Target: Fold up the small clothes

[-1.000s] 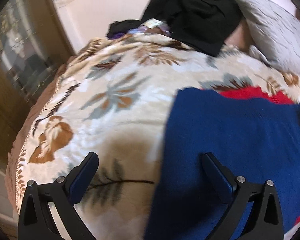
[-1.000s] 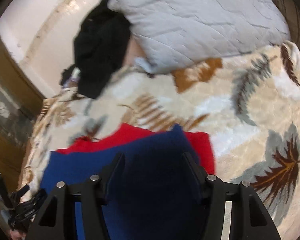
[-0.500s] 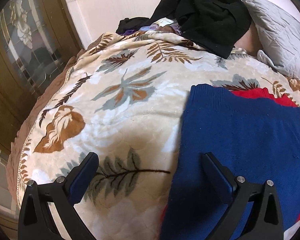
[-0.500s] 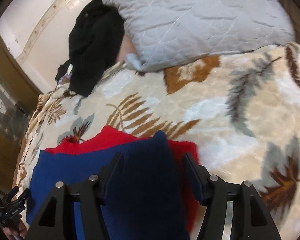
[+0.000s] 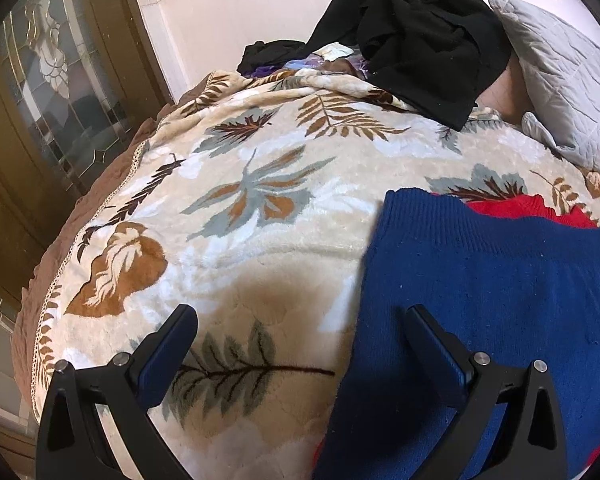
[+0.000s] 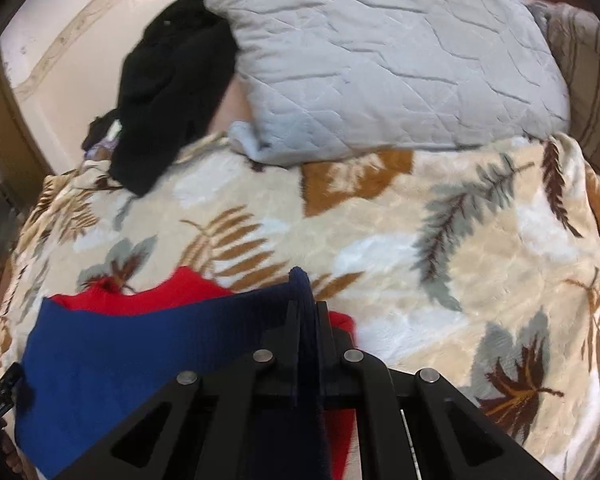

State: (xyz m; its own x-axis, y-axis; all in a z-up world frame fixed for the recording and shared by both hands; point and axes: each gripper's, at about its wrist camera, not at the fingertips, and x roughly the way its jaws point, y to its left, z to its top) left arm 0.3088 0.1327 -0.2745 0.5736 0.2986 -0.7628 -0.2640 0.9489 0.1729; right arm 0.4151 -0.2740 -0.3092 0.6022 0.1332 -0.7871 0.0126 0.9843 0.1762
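Observation:
A blue and red knit sweater [image 5: 496, 280] lies flat on the leaf-print blanket [image 5: 260, 216], blue part on top, red showing at its far edge. My left gripper [image 5: 300, 336] is open and empty, hovering over the sweater's left edge, one finger above the blanket, the other above the blue knit. In the right wrist view my right gripper [image 6: 306, 312] is shut on the blue sweater's [image 6: 140, 344] right edge, the fabric pinched upright between the jaws. The red layer [image 6: 168, 292] shows behind and beside it.
A black garment pile [image 5: 412, 36] and a grey quilted pillow [image 6: 380, 64] lie at the far end of the bed. A wooden door with glass panels [image 5: 52, 92] stands left of the bed. The blanket's edge [image 5: 52, 300] drops off at the left.
My right gripper has closed on the sweater's blue right edge; it was open half a second ago. The left gripper stays open and has drifted slightly left of the sweater.

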